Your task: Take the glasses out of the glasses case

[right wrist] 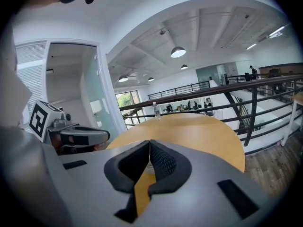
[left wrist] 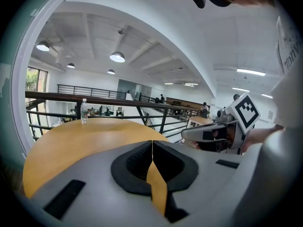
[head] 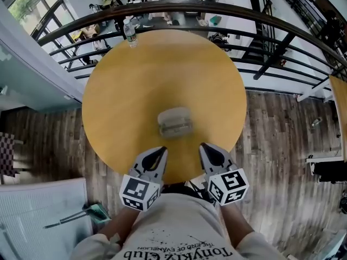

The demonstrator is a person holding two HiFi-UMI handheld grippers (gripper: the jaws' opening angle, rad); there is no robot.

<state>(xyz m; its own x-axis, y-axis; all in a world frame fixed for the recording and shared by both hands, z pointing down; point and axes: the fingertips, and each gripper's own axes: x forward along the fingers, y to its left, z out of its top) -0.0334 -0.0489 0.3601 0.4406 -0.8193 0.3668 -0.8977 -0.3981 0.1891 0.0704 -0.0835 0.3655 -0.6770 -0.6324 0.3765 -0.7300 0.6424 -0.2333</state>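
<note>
Head view: left claw [head: 160,151] and right claw [head: 205,147] closed, empty, six o'clock of the case [head: 175,122]; clumsy prying could skid it away.

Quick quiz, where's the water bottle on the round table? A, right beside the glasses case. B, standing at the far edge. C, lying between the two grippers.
B: the water bottle stands upright at the far edge of the table, well apart from the glasses case in the middle.
</note>
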